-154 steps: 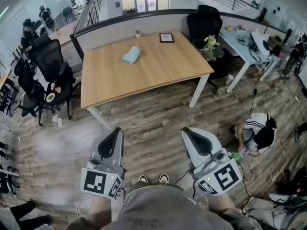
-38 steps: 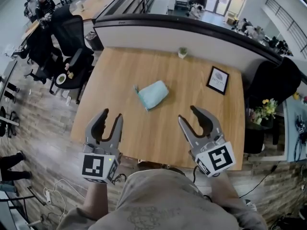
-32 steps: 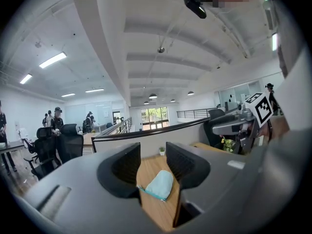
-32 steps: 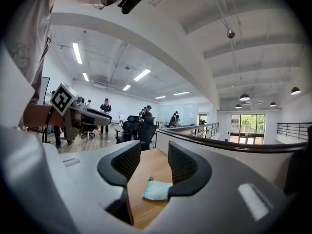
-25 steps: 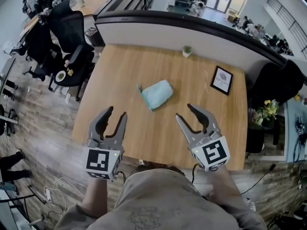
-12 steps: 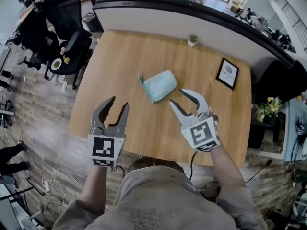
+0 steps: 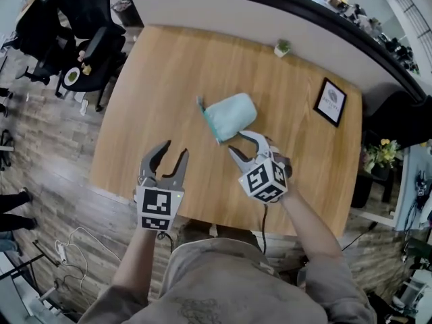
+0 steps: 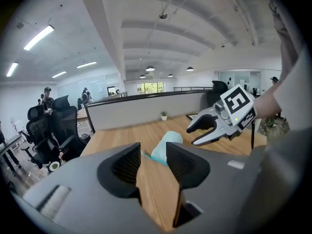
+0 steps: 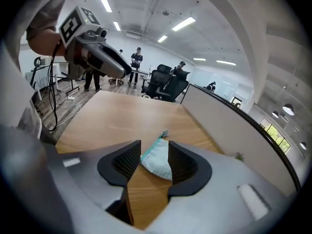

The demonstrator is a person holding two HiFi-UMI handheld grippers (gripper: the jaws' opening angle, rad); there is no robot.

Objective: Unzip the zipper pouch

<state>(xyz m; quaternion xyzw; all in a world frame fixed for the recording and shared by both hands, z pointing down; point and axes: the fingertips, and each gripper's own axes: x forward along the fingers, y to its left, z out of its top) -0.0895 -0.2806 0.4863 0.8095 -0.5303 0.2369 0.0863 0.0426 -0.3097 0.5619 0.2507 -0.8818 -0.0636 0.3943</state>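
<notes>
Where the wooden desk [image 7: 169, 79] spreads wide, the teal zipper pouch [image 7: 231, 113] lies flat near its middle. The right gripper [image 7: 237, 142] hovers just beside the pouch's near edge, jaws apart and empty. The left gripper [image 7: 175, 148] hangs farther off over the desk's front, also open.

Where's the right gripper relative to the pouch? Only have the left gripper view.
Observer: In its own view the right gripper has its jaws apart, with the teal pouch framed between them, not clamped.
Operator: And the left, from above?
Observer: Head view: the left gripper is over the near edge of the table, apart from the pouch, nothing between its jaws.
</notes>
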